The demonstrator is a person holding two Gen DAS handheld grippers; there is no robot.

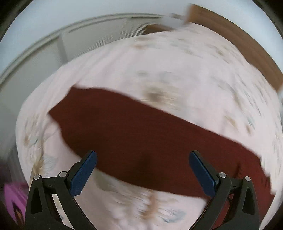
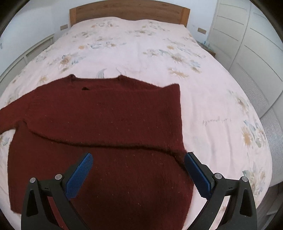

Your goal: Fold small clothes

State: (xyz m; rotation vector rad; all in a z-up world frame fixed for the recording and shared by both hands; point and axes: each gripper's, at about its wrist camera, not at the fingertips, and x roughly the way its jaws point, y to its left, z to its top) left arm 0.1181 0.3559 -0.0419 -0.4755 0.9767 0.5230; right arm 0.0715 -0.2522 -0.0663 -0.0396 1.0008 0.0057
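Observation:
A dark red knitted sweater (image 2: 106, 123) lies flat on the bed, neckline toward the headboard. Its right sleeve is folded across the body as a diagonal band, and its left sleeve stretches out to the left. My right gripper (image 2: 138, 159) is open and empty above the sweater's lower right part. In the blurred left wrist view a long red part of the sweater (image 1: 141, 134) lies across the bedcover. My left gripper (image 1: 142, 157) is open and empty just above it.
The bed has a pale pink floral cover (image 2: 203, 109) and a wooden headboard (image 2: 129, 12). White wardrobe doors (image 2: 256, 53) stand at the right. A low white unit (image 2: 26, 53) runs along the left. A purple object (image 1: 12, 198) sits beside the bed.

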